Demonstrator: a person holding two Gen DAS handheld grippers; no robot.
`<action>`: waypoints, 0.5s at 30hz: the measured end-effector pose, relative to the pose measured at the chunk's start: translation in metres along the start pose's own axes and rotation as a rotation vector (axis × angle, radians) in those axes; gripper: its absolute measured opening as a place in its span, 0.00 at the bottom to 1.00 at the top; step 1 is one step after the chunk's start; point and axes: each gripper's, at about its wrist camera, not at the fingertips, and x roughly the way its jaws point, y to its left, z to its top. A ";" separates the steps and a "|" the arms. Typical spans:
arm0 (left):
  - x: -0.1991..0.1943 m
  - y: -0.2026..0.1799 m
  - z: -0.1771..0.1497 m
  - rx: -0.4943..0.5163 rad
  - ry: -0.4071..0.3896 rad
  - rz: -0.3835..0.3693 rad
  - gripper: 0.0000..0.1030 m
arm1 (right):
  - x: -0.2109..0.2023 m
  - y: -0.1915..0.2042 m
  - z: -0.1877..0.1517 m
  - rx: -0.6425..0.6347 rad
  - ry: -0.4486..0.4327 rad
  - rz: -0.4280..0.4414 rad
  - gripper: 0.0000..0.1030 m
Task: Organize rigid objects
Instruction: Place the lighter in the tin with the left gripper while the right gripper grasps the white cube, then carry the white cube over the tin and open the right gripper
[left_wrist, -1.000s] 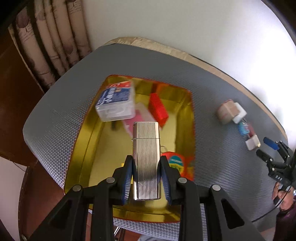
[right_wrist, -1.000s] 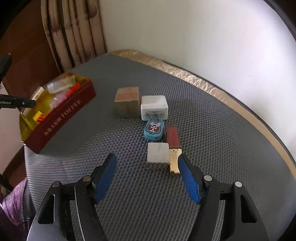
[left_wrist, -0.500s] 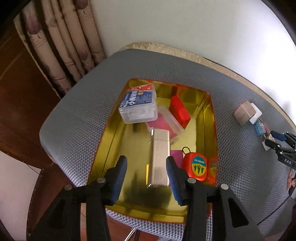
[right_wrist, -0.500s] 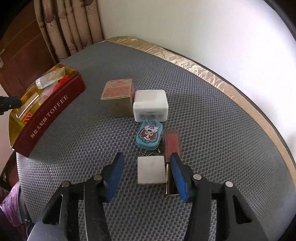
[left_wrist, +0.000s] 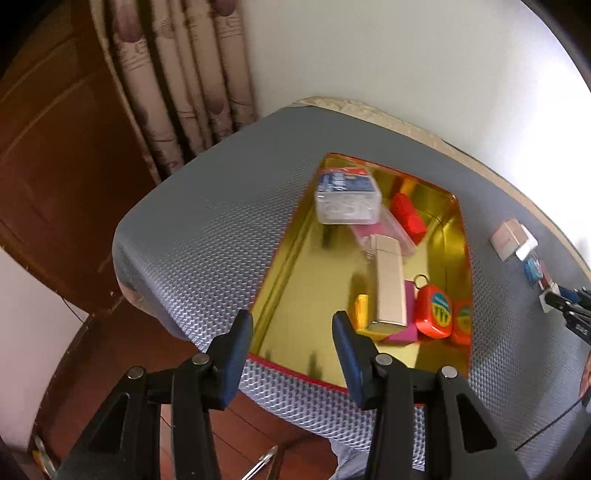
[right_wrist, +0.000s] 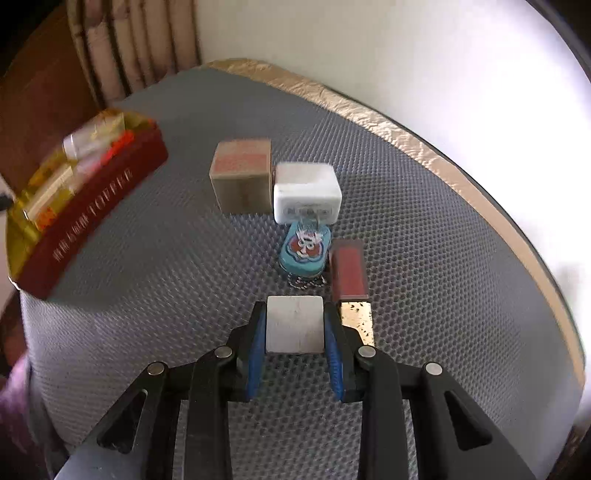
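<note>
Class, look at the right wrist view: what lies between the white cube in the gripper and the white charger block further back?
In the right wrist view, a blue charm with its short chain lies between the white cube and the white charger block.

The tin (right_wrist: 92, 206) sits on the mat (right_wrist: 424, 229) at ten o'clock; the cardboard box (right_wrist: 242, 177) and charger (right_wrist: 306, 192) stand side by side at twelve; the keychain (right_wrist: 304, 251) lies before the charger; the cube (right_wrist: 294, 328) lies nearest, the lipstick (right_wrist: 349, 273) at its two o'clock.
</note>
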 end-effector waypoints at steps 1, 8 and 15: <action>-0.001 0.005 -0.001 -0.015 -0.006 -0.004 0.44 | -0.009 0.006 0.004 0.012 -0.019 0.029 0.26; 0.001 0.024 -0.003 -0.077 -0.006 -0.086 0.44 | -0.045 0.084 0.076 0.027 -0.141 0.293 0.26; 0.002 0.026 -0.007 -0.058 -0.041 -0.058 0.45 | 0.018 0.165 0.119 -0.001 -0.065 0.321 0.26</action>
